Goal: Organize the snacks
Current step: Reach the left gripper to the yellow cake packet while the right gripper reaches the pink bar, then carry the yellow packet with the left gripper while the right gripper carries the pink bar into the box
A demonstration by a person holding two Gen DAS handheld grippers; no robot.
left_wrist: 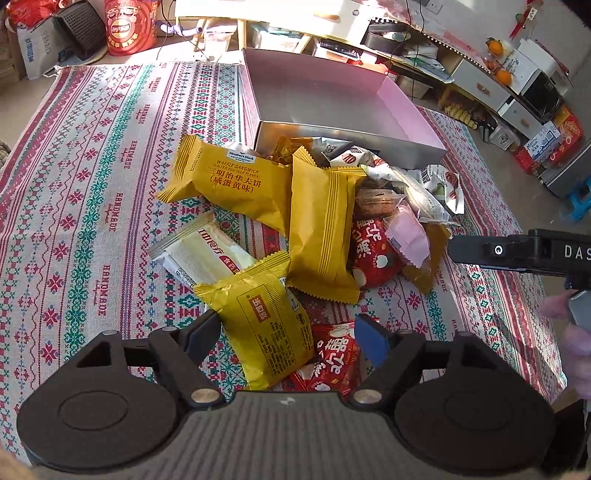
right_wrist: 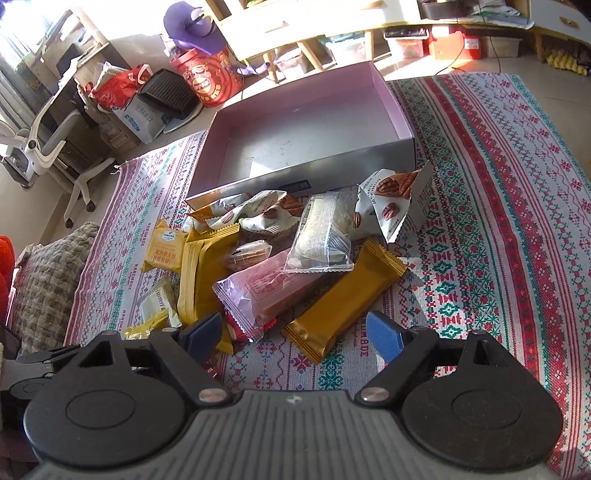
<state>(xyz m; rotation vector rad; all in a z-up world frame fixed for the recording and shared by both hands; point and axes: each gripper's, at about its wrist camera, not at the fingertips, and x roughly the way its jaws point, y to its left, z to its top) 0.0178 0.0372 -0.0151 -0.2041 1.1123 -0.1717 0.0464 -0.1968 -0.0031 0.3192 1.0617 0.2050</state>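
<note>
A pile of wrapped snacks lies on a patterned cloth in front of an open, empty pink-lined box (left_wrist: 369,138) (right_wrist: 306,173). My left gripper (left_wrist: 286,338) is open, its fingers on either side of a yellow packet (left_wrist: 266,325) that lies on a red packet (left_wrist: 332,354). Further yellow waffle packets (left_wrist: 321,221) and a white bar (left_wrist: 203,251) lie beyond. My right gripper (right_wrist: 295,332) is open just short of a pink packet (right_wrist: 258,291) and a gold bar (right_wrist: 340,306). It also shows in the left wrist view (left_wrist: 517,253) to the right of the pile.
The cloth (left_wrist: 92,184) covers a low surface. A red Lay's tub (left_wrist: 129,26) and bags stand on the floor behind. Pecan packets (right_wrist: 391,199) lie by the box's front wall. A grey cushion (right_wrist: 48,280) lies at the left. Furniture and a white chair (right_wrist: 48,140) stand beyond.
</note>
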